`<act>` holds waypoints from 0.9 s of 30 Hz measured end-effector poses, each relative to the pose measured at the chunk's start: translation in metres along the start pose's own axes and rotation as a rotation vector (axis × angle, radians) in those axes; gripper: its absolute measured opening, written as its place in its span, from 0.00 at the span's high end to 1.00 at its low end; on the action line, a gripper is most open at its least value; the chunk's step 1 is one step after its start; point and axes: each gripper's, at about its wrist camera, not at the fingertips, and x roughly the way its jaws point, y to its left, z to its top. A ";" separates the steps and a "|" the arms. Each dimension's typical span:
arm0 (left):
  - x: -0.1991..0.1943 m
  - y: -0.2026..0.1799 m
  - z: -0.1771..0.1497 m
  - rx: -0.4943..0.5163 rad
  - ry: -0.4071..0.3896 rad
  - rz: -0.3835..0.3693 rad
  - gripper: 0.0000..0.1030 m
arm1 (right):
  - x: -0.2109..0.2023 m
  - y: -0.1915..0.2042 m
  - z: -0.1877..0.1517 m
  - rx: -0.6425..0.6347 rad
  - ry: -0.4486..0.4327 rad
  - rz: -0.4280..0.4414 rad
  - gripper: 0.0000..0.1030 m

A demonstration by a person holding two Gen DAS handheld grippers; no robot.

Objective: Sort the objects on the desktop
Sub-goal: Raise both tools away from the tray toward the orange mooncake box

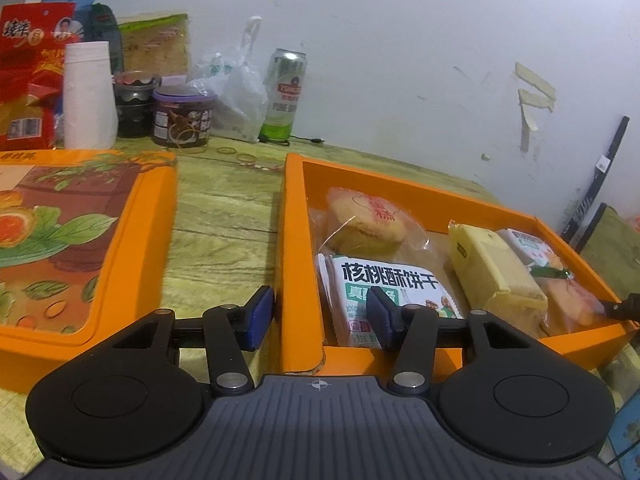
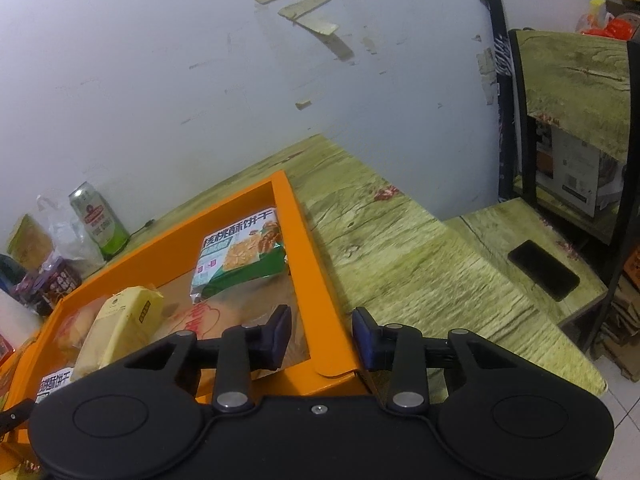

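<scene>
I see the orange box [image 1: 296, 240] on the table, snacks inside. It looks stiff, light cardboard (walls may flex). My left gripper [image 1: 320, 316] and right gripper [image 2: 322, 338] both straddle side walls, jaws apart.

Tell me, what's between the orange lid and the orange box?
Just bare wooden table lies between the orange lid and the orange box, seen in the left wrist view.

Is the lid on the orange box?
No, the orange box is open with snacks showing inside, and its lid lies beside it on the table.
</scene>
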 end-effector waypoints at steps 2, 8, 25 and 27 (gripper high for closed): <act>0.005 -0.002 0.003 0.003 0.004 -0.005 0.51 | 0.002 -0.002 0.002 0.003 -0.003 -0.007 0.68; 0.015 -0.009 0.006 0.019 0.010 -0.019 0.50 | 0.006 -0.008 0.006 0.013 -0.013 -0.026 0.67; 0.006 -0.005 0.006 -0.003 -0.004 -0.036 0.31 | 0.001 -0.014 0.008 0.028 -0.029 -0.015 0.44; -0.001 -0.003 0.005 0.001 -0.020 -0.027 0.30 | -0.005 -0.014 0.008 0.031 -0.043 -0.023 0.39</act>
